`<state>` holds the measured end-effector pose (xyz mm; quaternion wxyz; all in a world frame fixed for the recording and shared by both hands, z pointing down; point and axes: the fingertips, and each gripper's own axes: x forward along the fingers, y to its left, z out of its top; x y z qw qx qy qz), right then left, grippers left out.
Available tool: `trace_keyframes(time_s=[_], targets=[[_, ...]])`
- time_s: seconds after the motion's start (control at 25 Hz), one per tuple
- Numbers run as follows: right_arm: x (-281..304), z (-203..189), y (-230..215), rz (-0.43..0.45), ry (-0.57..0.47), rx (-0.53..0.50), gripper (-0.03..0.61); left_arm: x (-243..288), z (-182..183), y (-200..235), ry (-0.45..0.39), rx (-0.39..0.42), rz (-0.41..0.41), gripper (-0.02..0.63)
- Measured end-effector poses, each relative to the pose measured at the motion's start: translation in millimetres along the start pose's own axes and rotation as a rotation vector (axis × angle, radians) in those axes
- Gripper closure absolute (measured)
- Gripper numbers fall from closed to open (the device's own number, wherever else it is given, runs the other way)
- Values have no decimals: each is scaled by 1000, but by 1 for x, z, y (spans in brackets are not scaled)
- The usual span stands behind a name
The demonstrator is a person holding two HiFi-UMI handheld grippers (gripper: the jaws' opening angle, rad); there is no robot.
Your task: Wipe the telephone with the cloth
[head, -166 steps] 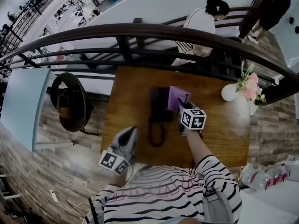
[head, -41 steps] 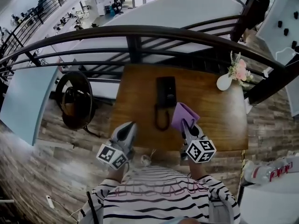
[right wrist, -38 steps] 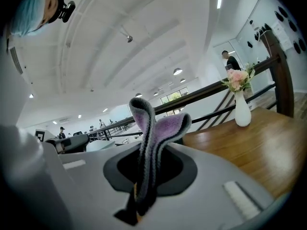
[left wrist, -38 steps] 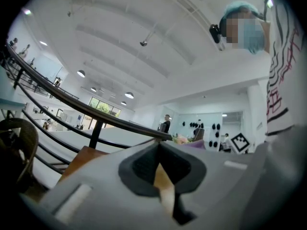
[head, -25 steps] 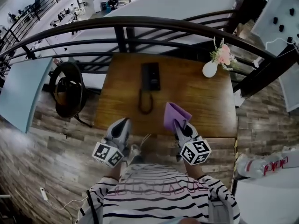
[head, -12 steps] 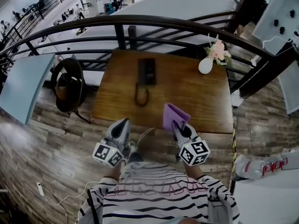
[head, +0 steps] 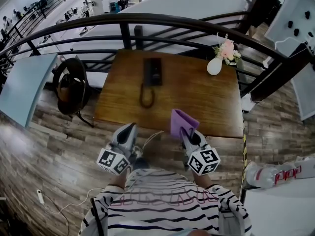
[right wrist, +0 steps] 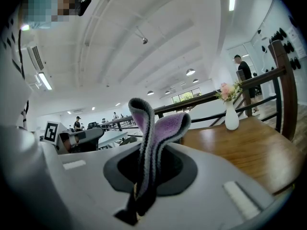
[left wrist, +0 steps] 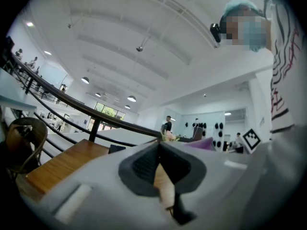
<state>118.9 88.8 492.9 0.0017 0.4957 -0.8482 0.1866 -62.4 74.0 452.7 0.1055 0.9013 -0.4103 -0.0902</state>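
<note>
The right gripper (head: 186,132) has its jaws clenched on the purple cloth (head: 182,122). In the right gripper view the cloth stands up out of the jaws as a folded loop, its dark edge running along the fold. In the head view the cloth sits above the near edge of the wooden bench (head: 202,100), right of centre; whether it touches the wood cannot be told.

The left gripper (head: 131,128) is just at the bench's near edge, left of centre. Its own view shows the jaws pressed together with nothing between them. Both marker cubes sit close in front of the person's striped shirt (head: 167,205).

The black telephone (head: 152,72) lies flat on the far half of the bench, left of the middle and well apart from the cloth and both grippers. Its cord (head: 145,97) curls in a loop on the wood toward the near side.

A white vase (head: 214,66) with pink flowers (head: 227,50) stands at the far right corner of the bench. A dark curved railing (head: 147,19) runs just beyond the far edge. A chair (head: 70,88) with a round back stands on the plank floor (head: 44,151) to the left of the bench. A pack of bottles (head: 278,173) lies at the lower right of the head view
</note>
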Motion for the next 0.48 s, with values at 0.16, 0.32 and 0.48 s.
trace_keyframes(time_s=[0.16, 0.32, 0.48], targets=[[-2, -3, 3, 2, 1, 5, 543, -7, -2, 0, 9, 11, 10, 612], [-3, -6, 6, 3, 5, 4, 543, -14, -2, -1, 8, 9, 20, 612], [-1, -5, 7, 6, 5, 5, 543, -16, -2, 0, 8, 11, 25, 612]])
